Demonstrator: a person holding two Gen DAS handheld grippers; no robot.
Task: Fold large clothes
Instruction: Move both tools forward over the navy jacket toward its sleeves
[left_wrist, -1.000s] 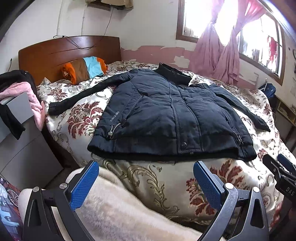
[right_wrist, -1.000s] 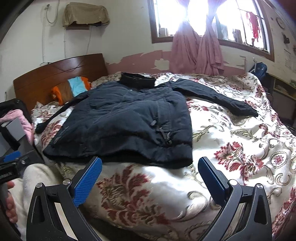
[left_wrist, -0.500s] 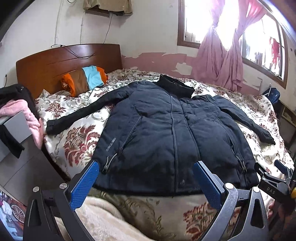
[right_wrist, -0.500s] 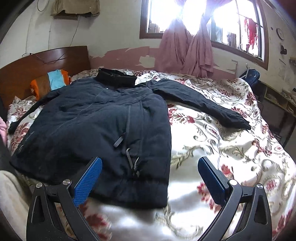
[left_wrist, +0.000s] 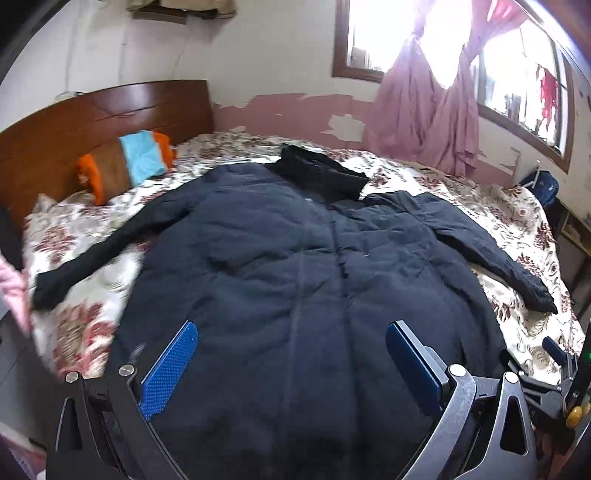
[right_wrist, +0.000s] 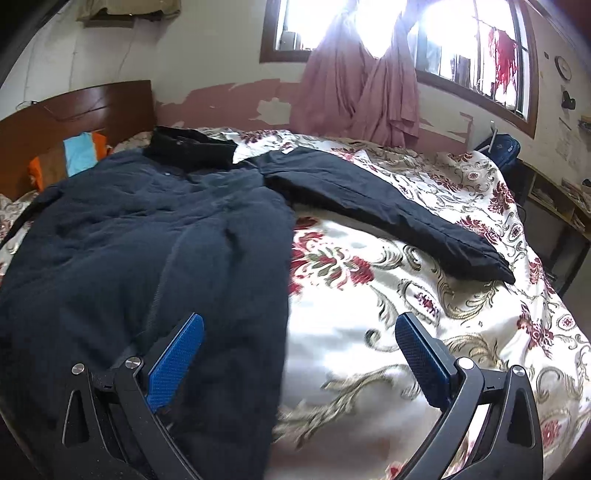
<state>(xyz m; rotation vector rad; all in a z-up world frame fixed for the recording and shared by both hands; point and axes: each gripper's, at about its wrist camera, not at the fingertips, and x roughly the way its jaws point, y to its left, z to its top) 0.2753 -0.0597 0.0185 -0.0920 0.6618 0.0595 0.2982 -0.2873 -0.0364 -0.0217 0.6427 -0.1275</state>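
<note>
A large dark navy padded jacket (left_wrist: 280, 266) lies flat, front up, on the bed with both sleeves spread out and its collar toward the far wall. My left gripper (left_wrist: 291, 354) hangs open just above the jacket's lower middle, nothing between its blue pads. The right gripper (right_wrist: 299, 354) is open too, over the jacket's right hem edge, its left pad (right_wrist: 173, 365) above the dark cloth and its right pad above the bedspread. The jacket (right_wrist: 140, 251) fills the left of the right wrist view, and its right sleeve (right_wrist: 388, 210) stretches out across the bedspread.
The bed has a white floral bedspread (right_wrist: 406, 295) and a brown wooden headboard (left_wrist: 92, 118). An orange, brown and blue pillow (left_wrist: 125, 162) leans on the headboard. Pink curtains (left_wrist: 424, 103) hang at the bright window. A dark bag (right_wrist: 498, 146) and a low shelf stand past the bed's right side.
Both grippers have moved forward and down from the foot of the bed until they hover close over the jacket's lower part. The jacket itself has not moved. Both stay open.
</note>
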